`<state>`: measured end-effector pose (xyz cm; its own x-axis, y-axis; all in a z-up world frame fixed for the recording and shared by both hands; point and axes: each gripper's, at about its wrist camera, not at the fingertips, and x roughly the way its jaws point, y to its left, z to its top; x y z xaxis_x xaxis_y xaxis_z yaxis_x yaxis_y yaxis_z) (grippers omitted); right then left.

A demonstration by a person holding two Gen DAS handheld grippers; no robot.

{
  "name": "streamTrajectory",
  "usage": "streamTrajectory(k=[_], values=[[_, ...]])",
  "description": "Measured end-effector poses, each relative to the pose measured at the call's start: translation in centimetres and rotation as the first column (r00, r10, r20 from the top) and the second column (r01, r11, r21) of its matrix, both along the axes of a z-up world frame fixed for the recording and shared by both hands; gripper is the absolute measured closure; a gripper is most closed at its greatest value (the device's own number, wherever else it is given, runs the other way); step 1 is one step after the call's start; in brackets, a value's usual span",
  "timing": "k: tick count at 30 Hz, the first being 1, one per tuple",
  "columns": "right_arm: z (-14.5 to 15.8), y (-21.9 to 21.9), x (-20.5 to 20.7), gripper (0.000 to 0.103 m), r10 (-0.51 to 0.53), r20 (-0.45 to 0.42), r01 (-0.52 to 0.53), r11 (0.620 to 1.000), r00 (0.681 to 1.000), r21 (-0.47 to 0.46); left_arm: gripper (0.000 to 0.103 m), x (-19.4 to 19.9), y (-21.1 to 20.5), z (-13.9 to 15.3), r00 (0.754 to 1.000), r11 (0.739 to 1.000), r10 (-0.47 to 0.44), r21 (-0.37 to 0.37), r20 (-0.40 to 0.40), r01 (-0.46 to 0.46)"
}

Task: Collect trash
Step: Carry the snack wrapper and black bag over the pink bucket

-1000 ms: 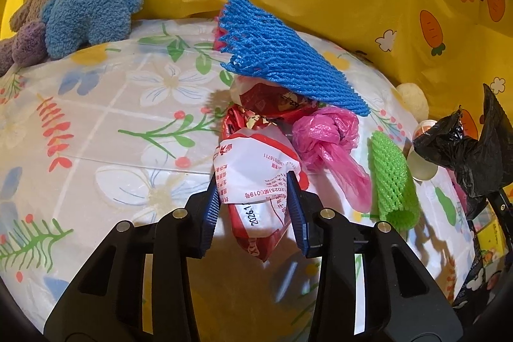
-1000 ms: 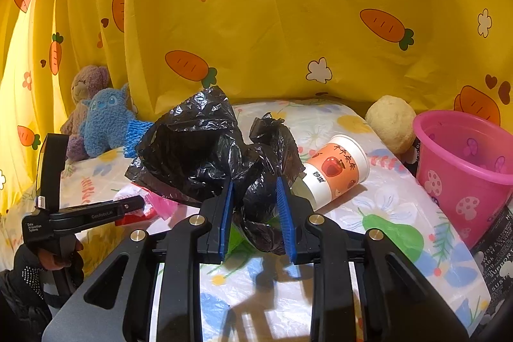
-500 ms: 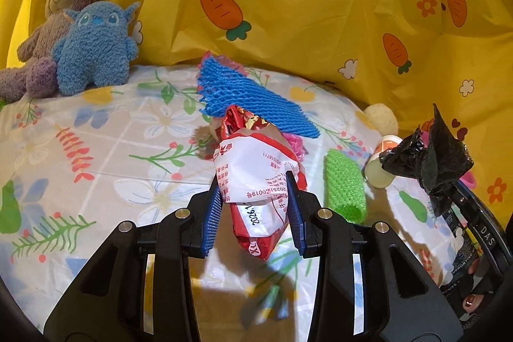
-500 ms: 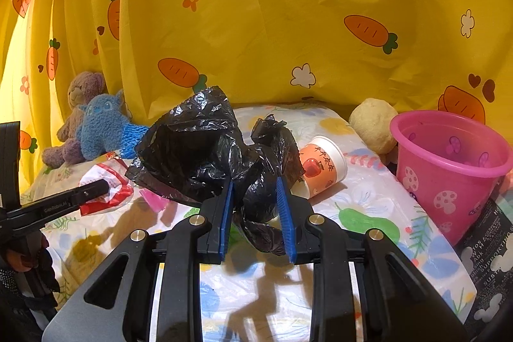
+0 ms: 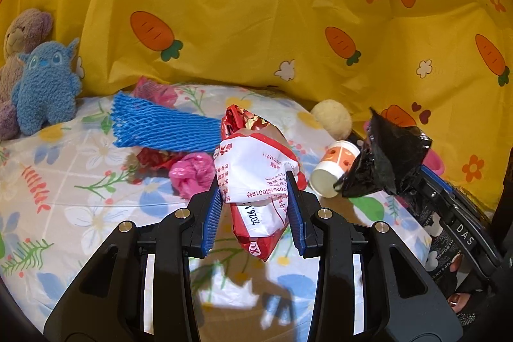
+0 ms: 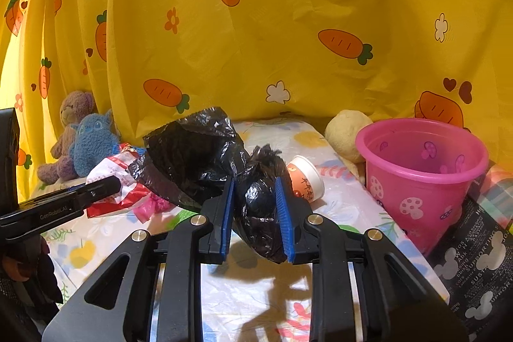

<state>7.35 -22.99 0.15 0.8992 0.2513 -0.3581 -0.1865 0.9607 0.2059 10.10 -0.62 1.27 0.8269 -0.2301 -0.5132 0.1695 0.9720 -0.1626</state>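
Observation:
My left gripper [image 5: 253,210] is shut on a red and white snack wrapper [image 5: 256,172] and holds it above the floral tablecloth. My right gripper [image 6: 255,213] is shut on a crumpled black plastic bag [image 6: 205,156], also held above the table; the bag shows in the left wrist view [image 5: 388,159] at the right. The wrapper shows in the right wrist view [image 6: 118,178] at the left. A pink bucket [image 6: 420,169] stands at the right. On the table lie a blue foam net [image 5: 160,125], a pink plastic bag [image 5: 192,172] and a tipped paper cup [image 5: 333,172].
A blue plush toy [image 5: 45,85] and a brown teddy [image 5: 22,34] sit at the back left. A yellow plush ball [image 6: 346,133] lies behind the bucket. A yellow carrot-print curtain [image 5: 256,5] closes off the back. A black printed bag [image 6: 474,252] lies at the right edge.
My left gripper has lifted the wrapper off the pile and swung right, toward the black bag. My right gripper has shifted with the black bag; the pink bucket now looks closer.

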Motion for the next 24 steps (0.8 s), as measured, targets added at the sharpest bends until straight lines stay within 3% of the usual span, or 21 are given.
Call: streamTrajectory(k=[11,18,24], values=[[-1.1,-1.9,0.6,0.085,-0.004,-0.027,0.005,1.000,1.000,0.020,0.067,1.2,-3.0,-0.6,0.998,0.998,-0.058,0.004,-0.023,0.058],[0.1,-3.4,0.6,0.086,-0.033,0.001,0.033,0.998,0.999,0.050,0.067,2.0,-5.3,0.4,0.995,0.994,-0.102,0.023,-0.013,0.102],[2.7,-6.2,0.8,0.086,-0.107,0.070,0.104,0.993,0.992,0.057,0.067,3.4,-9.8,2.7,0.979,0.979,-0.203,0.029,0.029,0.202]])
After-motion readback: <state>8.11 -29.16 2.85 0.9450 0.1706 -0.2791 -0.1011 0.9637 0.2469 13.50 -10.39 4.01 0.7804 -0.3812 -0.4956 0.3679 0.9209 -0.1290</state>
